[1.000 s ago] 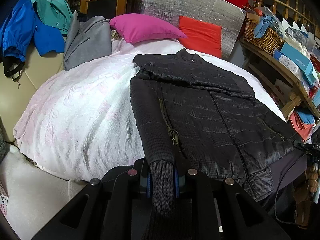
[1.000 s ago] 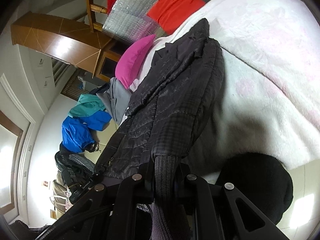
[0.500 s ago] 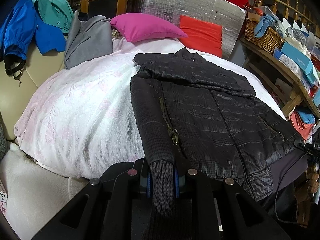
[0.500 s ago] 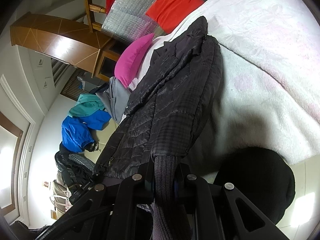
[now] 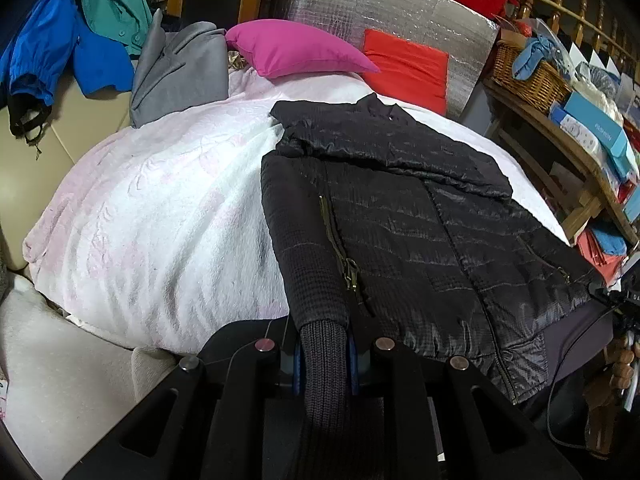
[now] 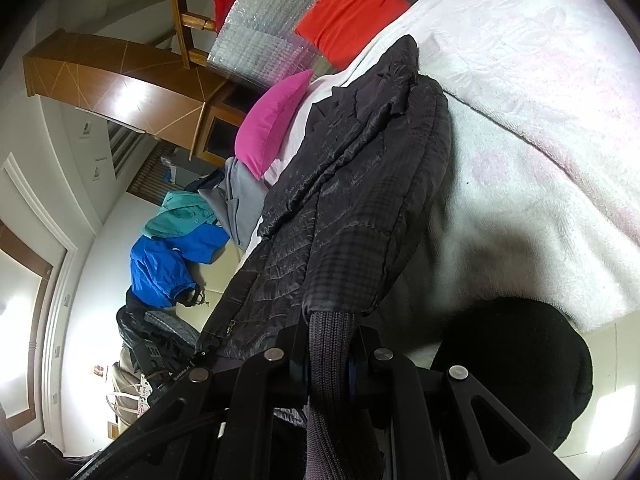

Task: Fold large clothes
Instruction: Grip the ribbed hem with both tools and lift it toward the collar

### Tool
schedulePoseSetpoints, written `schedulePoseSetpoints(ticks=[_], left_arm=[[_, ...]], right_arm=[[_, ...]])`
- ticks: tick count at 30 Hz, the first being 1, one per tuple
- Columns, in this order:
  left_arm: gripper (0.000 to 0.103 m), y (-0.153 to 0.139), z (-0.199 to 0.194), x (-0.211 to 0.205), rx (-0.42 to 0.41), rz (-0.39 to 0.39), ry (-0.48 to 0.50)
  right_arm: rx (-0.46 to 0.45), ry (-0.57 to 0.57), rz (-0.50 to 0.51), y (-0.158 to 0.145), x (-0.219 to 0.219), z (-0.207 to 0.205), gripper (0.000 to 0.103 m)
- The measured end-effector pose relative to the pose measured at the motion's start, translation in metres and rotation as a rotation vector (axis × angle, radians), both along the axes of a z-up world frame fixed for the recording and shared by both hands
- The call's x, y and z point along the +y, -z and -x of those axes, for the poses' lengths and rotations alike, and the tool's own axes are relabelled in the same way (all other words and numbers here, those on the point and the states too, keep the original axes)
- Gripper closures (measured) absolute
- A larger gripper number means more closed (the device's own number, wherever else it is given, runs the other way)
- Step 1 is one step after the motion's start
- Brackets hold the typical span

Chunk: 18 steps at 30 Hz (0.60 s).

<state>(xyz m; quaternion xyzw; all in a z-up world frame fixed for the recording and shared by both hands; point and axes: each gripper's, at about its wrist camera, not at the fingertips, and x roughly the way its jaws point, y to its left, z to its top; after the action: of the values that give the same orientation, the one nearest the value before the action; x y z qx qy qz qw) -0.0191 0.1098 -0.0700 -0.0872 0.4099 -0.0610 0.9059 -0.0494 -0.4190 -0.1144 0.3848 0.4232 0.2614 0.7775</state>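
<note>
Black quilted jacket [image 5: 400, 216] spread face-up across the white-and-pink blanket [image 5: 160, 216], filling the centre and right of the left wrist view, collar toward the upper centre, hem hanging off the near edge at lower right. Long axis from bottom centre up toward the pink pillow [image 5: 296, 48] and red cushion [image 5: 408, 66]; one sleeve laid crosswise over the chest. Left gripper [image 5: 324, 360] at bottom centre, nearly closed, pinching the ribbed knit band [image 5: 324, 364] at the jacket's near left corner, just beside the zip pull [image 5: 352, 276]. Right gripper [image 6: 330, 364] at bottom centre of the right wrist view, likewise clamped on a ribbed knit band [image 6: 330, 352] at the opposite near corner, jacket running away toward the upper middle of that frame. Both corners in hand, garment lying straight ahead of both tools; judged next: lift the hem and carry it along that long axis toward the collar, both hands equally placed for it. Wicker basket [image 5: 528, 74] on the wooden shelf [image 5: 560, 148] at upper right holding a bundle of blue cloth [image 5: 534, 50]; boxes stacked beside it. Blue jacket [image 5: 60, 56], teal garment [image 5: 116, 12] and grey garment [image 5: 180, 68] draped at upper left, well apart from the work.
</note>
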Motion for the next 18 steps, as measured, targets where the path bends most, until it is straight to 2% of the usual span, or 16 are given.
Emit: schedulePoseSetpoints(ticks=[10,13,18], left_arm=[[0.085,-0.015,-0.026,0.003,-0.018,0.052,0.012],[0.085,-0.026,-0.039,0.006,-0.039,0.082,0.007],[0.085,-0.05,-0.062,0.004,-0.089,0.087,0.007]], right_arm=[[-0.045,-0.005,-0.037,-0.018,-0.001,-0.021,0.089],[-0.069,-0.006,-0.051,-0.027,0.0,-0.032,0.089],[-0.121,0.001,-0.074,-0.05,0.001,-0.059,0.089]])
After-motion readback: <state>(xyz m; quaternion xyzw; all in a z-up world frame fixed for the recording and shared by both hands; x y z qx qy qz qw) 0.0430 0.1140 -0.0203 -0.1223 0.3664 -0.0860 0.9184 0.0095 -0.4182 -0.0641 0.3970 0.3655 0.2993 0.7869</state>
